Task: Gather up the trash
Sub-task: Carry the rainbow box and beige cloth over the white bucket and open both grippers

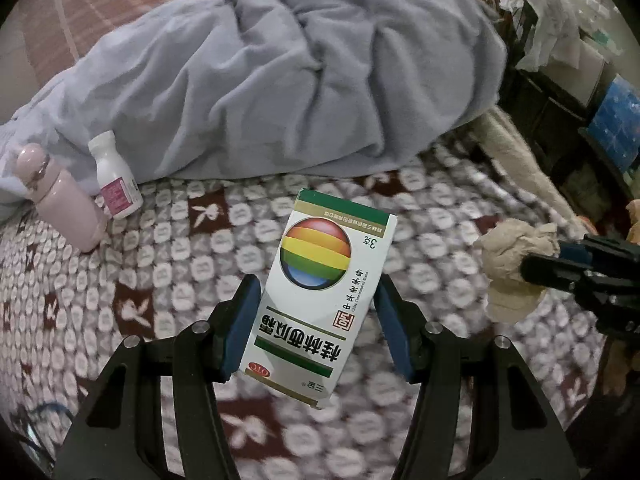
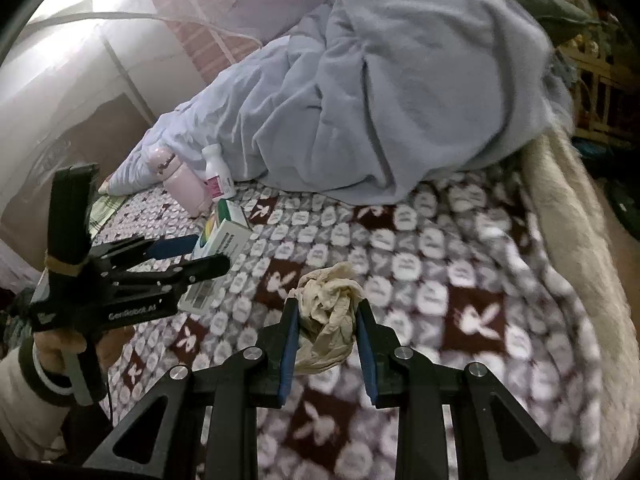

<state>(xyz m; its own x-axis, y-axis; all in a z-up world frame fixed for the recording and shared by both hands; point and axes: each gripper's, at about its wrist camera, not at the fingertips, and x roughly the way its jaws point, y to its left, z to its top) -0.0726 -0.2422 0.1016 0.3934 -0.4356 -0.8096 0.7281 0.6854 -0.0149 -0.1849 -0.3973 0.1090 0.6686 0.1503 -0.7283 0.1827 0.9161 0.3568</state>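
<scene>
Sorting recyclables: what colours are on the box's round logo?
Red, orange, yellow, green and blue bands on the box; clearest in the left wrist view.

White medicine box (image 1: 320,300) (rainbow ball print) aloft; crumpled beige tissue (image 2: 328,316) aloft.

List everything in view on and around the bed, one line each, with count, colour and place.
medicine box: 1, white and green with a rainbow ball, between the left gripper's pads above the blanket
crumpled tissue: 1, beige, between the right gripper's pads
pill bottle: 1, white with a pink label, against the duvet beside the flask
flask: 1, pale pink, lying at the duvet's edge
duvet: 1, light blue, bunched across the far side of the bed
blanket: 1, maroon and white rabbit pattern, covering the bed
left gripper: 1, black with blue pads, shut on the box
right gripper: 1, black with blue pads, shut on the tissue
</scene>
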